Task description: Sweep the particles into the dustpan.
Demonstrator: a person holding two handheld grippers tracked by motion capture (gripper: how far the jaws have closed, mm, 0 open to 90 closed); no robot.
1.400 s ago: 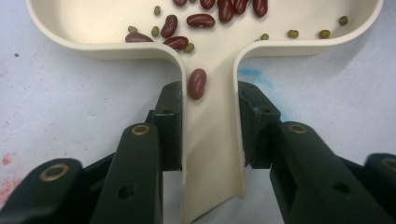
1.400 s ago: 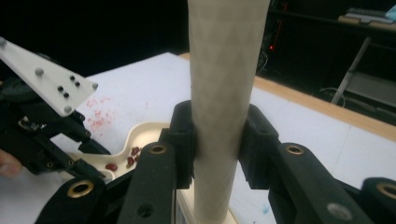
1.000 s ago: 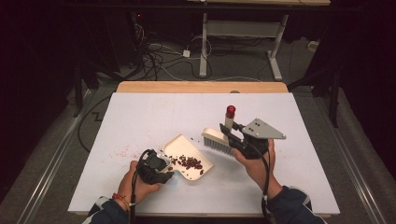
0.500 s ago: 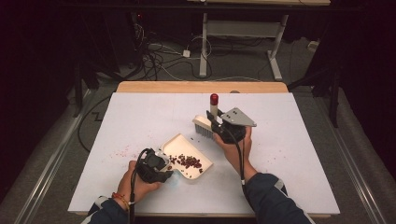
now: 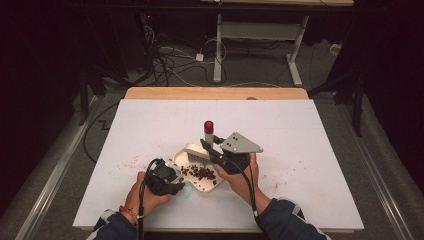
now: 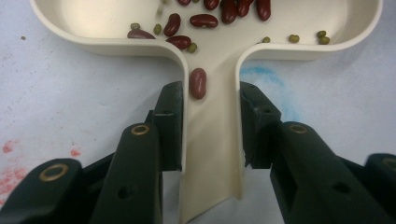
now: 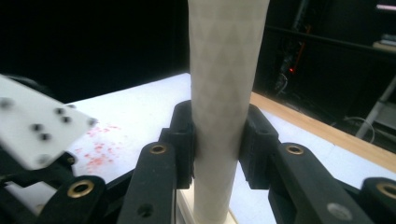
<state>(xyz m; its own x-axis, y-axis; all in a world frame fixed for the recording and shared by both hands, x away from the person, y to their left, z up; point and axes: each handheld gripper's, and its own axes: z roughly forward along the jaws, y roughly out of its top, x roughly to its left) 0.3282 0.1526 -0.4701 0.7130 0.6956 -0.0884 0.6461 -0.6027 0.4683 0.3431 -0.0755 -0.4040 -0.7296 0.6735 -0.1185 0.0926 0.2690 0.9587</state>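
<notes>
A cream dustpan (image 5: 204, 186) lies on the white table (image 5: 310, 135) near its front edge and holds several red beans (image 5: 200, 173). My left gripper (image 5: 169, 179) is shut on the dustpan's handle (image 6: 212, 140), one jaw on each side, as the left gripper (image 6: 210, 126) view shows. One red bean (image 6: 198, 83) rests on that handle, and small green beans (image 6: 293, 38) lie among the red beans (image 6: 204, 21). My right gripper (image 5: 216, 151) is shut on the pale handle (image 7: 224, 93) of a brush (image 5: 195, 153) with a red tip (image 5: 208, 126). Its bristles sit at the pan's far rim. The right gripper (image 7: 219, 140) holds it upright.
Red stains mark the table left of the pan (image 5: 127, 162) and at the right (image 5: 275, 185). A wooden strip (image 5: 215, 93) runs along the far edge. Cables (image 5: 170, 60) and a desk frame (image 5: 295, 70) stand on the floor beyond.
My right gripper has carried the brush left, first away from me, then back down to the dustpan's far rim. The left gripper and the pan have barely moved.
</notes>
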